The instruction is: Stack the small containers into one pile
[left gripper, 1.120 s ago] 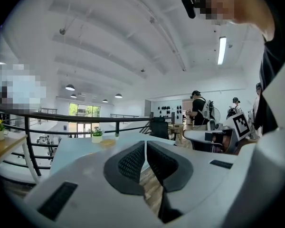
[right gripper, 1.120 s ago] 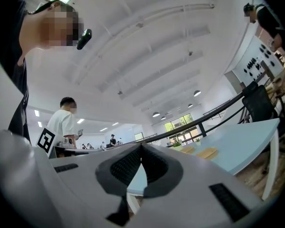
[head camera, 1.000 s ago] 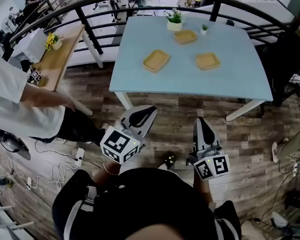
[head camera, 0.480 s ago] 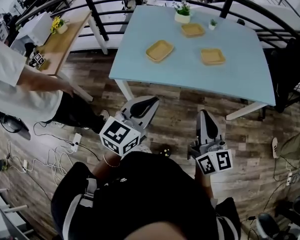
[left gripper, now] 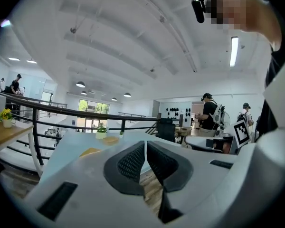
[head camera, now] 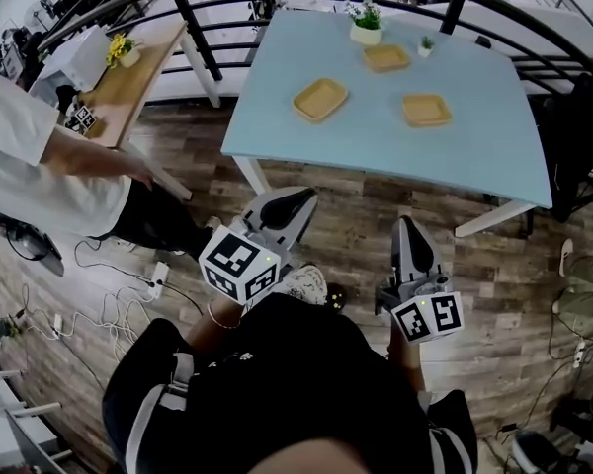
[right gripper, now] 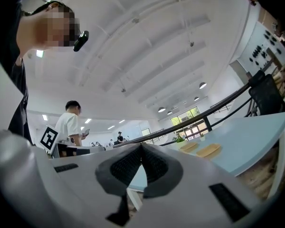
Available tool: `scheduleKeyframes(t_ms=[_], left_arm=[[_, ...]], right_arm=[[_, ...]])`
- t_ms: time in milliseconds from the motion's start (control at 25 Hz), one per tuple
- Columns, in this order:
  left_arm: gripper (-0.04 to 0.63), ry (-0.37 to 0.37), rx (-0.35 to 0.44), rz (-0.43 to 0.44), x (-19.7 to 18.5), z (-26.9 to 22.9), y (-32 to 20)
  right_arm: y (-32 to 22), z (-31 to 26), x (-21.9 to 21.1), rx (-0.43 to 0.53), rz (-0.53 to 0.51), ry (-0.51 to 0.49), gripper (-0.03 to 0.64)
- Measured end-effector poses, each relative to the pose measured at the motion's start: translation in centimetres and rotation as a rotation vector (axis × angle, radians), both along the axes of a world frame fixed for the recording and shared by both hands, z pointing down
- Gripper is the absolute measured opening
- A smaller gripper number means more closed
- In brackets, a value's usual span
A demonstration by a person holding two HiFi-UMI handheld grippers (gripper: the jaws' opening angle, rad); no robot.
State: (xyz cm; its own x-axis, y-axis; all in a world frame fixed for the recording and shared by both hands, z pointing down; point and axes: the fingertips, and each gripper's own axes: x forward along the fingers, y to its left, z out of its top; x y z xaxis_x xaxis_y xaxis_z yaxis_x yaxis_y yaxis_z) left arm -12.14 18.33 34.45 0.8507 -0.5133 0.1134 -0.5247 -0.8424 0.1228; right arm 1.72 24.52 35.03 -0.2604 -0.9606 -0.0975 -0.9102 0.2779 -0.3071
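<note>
With left tongs and right tongs pressed together, empty, the small containers at twelve o'clock on the table look light, stiff, best pinched at a rim.

**Around the work area**

A pale blue counter stands on the plank floor, with a black railing curving behind it. At its far edge sit a white-potted plant and, to its right, a smaller plant. On the left, a wooden side counter holds yellow flowers. A person in a white shirt stands nearer on the left, with cables trailing over the floor beside them.
</note>
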Motion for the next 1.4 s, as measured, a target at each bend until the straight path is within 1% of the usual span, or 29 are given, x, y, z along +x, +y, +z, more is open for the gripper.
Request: scheduleKeyframes(t_ms=[120, 360, 600, 760, 880, 1000, 1200, 1400], left_arm=[[0.024, 0.002, -0.004, 0.004, -0.4, 0.2, -0.2], [0.023, -0.012, 0.0, 0.026, 0.6, 0.8, -0.6], [0.025, 0.004, -0.032, 0.015, 1.2, 2.0, -3.8], [0.025, 0.013, -0.038, 0.004, 2.0, 2.3, -7.2], [0.025, 0.013, -0.013, 0.008, 3.1, 1.6, -9.9], [0.025, 0.016, 0.016, -0.002, 3.7, 0.9, -12.6], [0.025, 0.021, -0.013, -0.025, 3.8, 2.1, -17.0], [0.025, 0.029, -0.026, -0.043, 4.3, 2.6, -20.9]], right_arm=[[0.1, 0.0, -0.6, 0.001, -0.003, 0.009, 0.002], [-0.1, 0.5, 0.0, -0.017, 0.01, 0.018, 0.002], [-2.4, 0.9, 1.0, -0.054, 0.014, 0.037, 0.002], [-5.4, 0.4, 2.1, -0.056, 0.014, 0.062, 0.002], [-8.2, -0.6, 2.7, -0.043, 0.005, 0.075, 0.002], [-11.2, -0.5, 2.8, -0.059, -0.022, 0.088, 0.002], [-15.8, -0.2, 2.5, -0.081, -0.058, 0.101, 0.002], [-20.1, -0.2, 3.3, -0.099, -0.072, 0.12, 0.002]])
